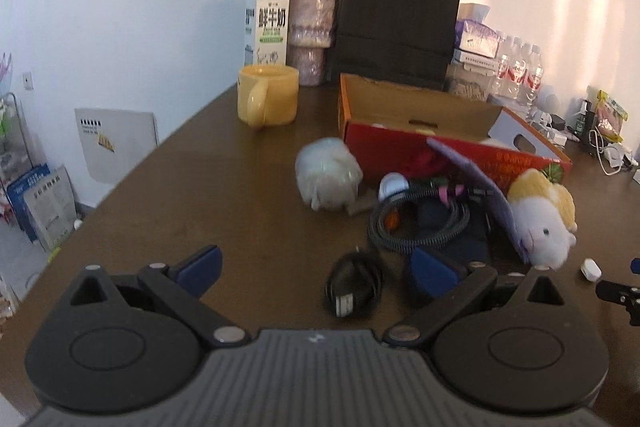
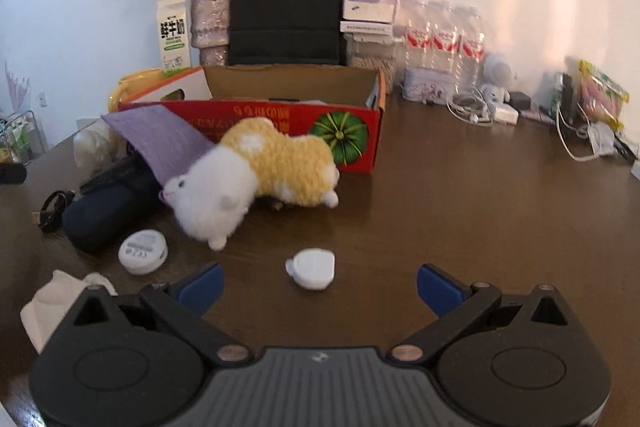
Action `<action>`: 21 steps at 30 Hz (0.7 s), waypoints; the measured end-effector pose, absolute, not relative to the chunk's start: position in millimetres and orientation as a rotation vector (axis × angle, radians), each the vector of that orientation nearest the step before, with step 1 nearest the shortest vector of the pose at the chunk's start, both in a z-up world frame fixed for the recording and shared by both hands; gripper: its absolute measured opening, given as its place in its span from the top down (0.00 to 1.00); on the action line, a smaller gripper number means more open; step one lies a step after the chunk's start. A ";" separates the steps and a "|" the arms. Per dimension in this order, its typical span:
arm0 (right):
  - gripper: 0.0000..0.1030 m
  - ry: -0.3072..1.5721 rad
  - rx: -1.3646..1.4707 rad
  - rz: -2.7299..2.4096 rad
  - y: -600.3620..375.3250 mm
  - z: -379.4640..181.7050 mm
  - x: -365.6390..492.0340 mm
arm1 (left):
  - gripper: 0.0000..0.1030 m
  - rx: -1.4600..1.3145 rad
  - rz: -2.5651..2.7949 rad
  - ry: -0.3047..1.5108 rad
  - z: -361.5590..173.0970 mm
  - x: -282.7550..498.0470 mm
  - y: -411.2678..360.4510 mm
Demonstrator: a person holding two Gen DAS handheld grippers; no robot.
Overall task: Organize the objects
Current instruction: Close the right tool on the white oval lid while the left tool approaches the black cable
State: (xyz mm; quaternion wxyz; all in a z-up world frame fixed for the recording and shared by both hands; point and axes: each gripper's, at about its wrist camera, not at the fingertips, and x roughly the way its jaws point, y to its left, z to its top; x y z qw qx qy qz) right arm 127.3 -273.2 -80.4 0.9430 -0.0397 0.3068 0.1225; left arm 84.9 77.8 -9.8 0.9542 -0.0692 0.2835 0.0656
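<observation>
Both grippers are being held low over the near edge of the table (image 2: 460, 187), jaws spread wide and nothing gripped: the left gripper (image 1: 316, 269) is facing a black cable (image 1: 354, 287), the right gripper (image 2: 320, 279) a small white case (image 2: 311, 268) lying just ahead between its fingers. Behind these, loose things are being left piled against the front wall of an open red box (image 2: 280, 131) standing near the table's middle: a plush toy (image 2: 256, 171) with a purple sheet (image 2: 160, 137) leaning over it, a dark pouch (image 2: 108, 215), a coiled hose (image 1: 416, 223), a wrapped bundle (image 1: 328, 179) and a round white puck (image 2: 143, 251). A crumpled tissue (image 2: 60, 303) is lying at the near left edge, beside the right gripper's body. The box appears to be the likely place for the clutter, and little seems to be packed yet. Several risks are being judged from here. The case is small and smooth, so it could be squirted forward toward the toy if the fingers are closed off-centre. The cable is loosely coiled, so a loop could be dragged against the pouch or hose and neighbours pulled toward the edge. With both grippers being worked close together, a collision between them is also possible.
</observation>
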 end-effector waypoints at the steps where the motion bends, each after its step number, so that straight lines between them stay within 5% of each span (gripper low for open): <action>1: 0.00 0.626 -0.077 0.250 -273.4 -81.0 127.4 | 0.00 -0.136 0.129 0.580 -10.8 83.7 77.2; 11: 0.08 0.624 -0.075 0.256 -269.0 -84.6 131.2 | 0.00 -0.132 0.132 0.586 -11.6 81.3 74.0; 21: 0.40 0.630 -0.096 0.248 -261.1 -86.7 148.3 | 0.00 -0.137 0.119 0.604 -15.6 81.7 70.9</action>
